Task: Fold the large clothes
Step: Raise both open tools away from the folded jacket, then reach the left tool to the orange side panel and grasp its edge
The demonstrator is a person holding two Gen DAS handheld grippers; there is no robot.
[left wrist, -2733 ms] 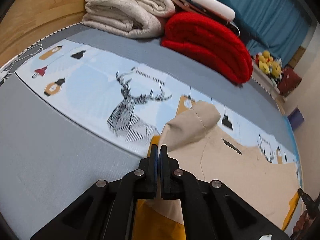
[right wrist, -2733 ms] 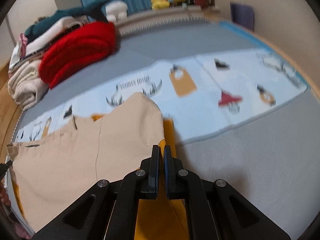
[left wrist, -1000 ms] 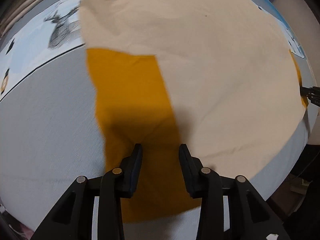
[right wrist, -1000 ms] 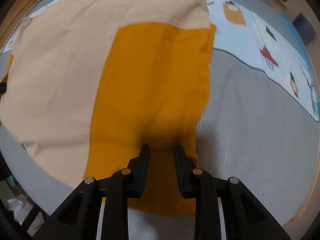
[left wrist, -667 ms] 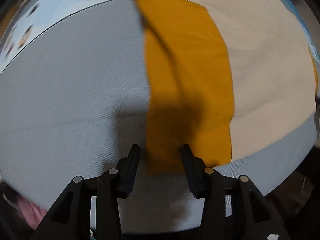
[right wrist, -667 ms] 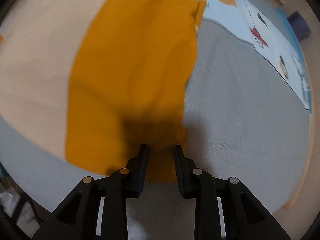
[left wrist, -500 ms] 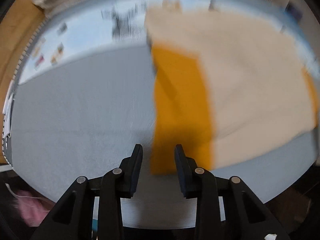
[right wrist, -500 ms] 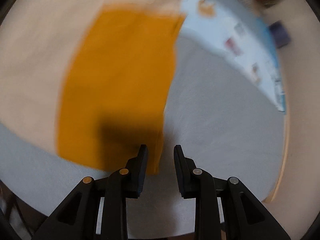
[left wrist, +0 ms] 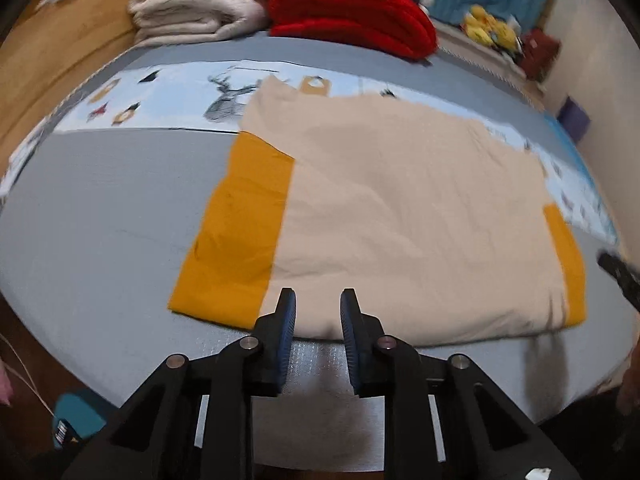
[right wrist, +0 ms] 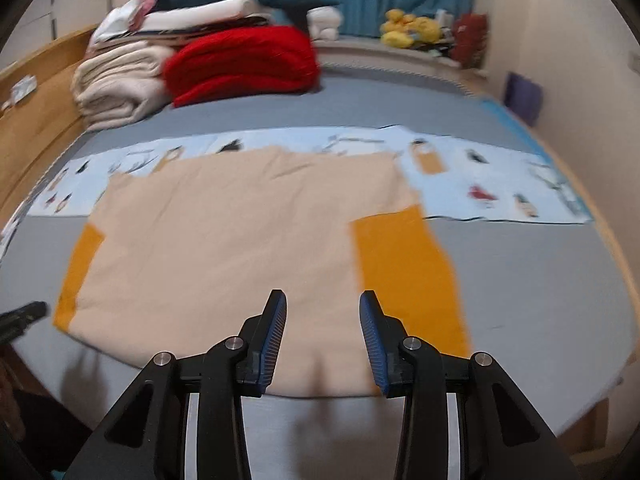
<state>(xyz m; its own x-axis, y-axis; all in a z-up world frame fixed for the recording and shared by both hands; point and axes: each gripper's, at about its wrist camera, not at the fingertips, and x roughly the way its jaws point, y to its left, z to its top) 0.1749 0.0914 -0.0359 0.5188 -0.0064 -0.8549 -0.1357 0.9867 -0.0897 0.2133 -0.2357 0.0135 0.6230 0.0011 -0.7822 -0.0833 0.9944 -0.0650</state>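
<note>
Your way is open over the grey bed [right wrist: 540,280] on either side of the garment [right wrist: 224,240]. Stacked blankets [right wrist: 240,64] block its far-left end.

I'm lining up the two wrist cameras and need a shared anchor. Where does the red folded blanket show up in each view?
Left wrist view: the red folded blanket sits at top centre, right of the cream blanket stack.
Right wrist view: the same blanket lies upper left of centre, again right of the cream stack.
Shared landmark: the yellow plush toys by the blue curtain.
</note>
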